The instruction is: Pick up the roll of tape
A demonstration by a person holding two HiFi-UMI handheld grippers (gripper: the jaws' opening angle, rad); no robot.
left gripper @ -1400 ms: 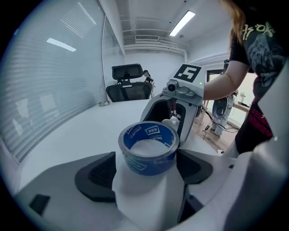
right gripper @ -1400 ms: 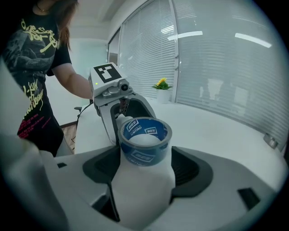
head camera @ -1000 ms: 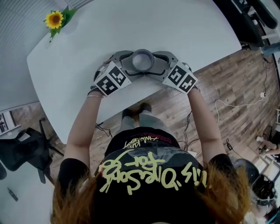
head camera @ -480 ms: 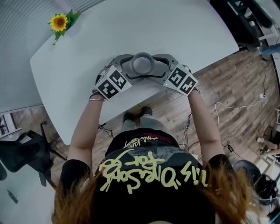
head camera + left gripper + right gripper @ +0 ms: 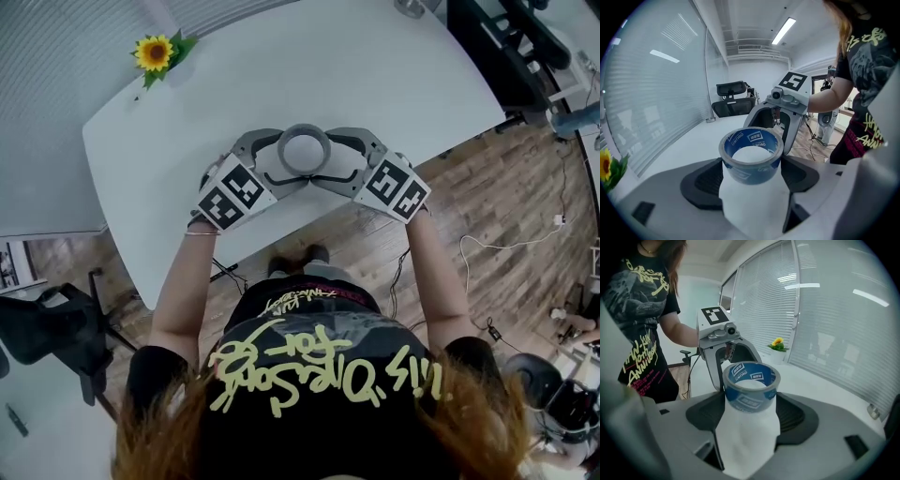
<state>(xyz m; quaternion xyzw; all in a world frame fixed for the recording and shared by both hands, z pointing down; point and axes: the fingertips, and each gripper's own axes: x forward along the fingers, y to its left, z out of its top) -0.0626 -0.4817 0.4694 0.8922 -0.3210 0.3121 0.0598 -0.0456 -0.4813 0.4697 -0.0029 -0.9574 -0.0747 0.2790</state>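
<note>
Left gripper (image 5: 751, 166) and right gripper (image 5: 751, 408) — facing — clamp the roll of tape (image 5: 751, 172) — sunflower (image 5: 155, 53) well apart.

Office: white table (image 5: 394, 84), window blinds (image 5: 651, 84), office chair (image 5: 731, 88), strip light (image 5: 783, 31), wood floor (image 5: 497, 197).

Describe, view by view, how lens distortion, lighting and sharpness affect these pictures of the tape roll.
Head view: the wide lens bows the white table's edges; light is even and detail is sharp. Left gripper view: dark rounded corners; the blue-and-grey roll of tape is crisp; the ceiling strip light is blown out. Right gripper view: the same curved framing; bright reflections streak the white slatted blinds.
</note>
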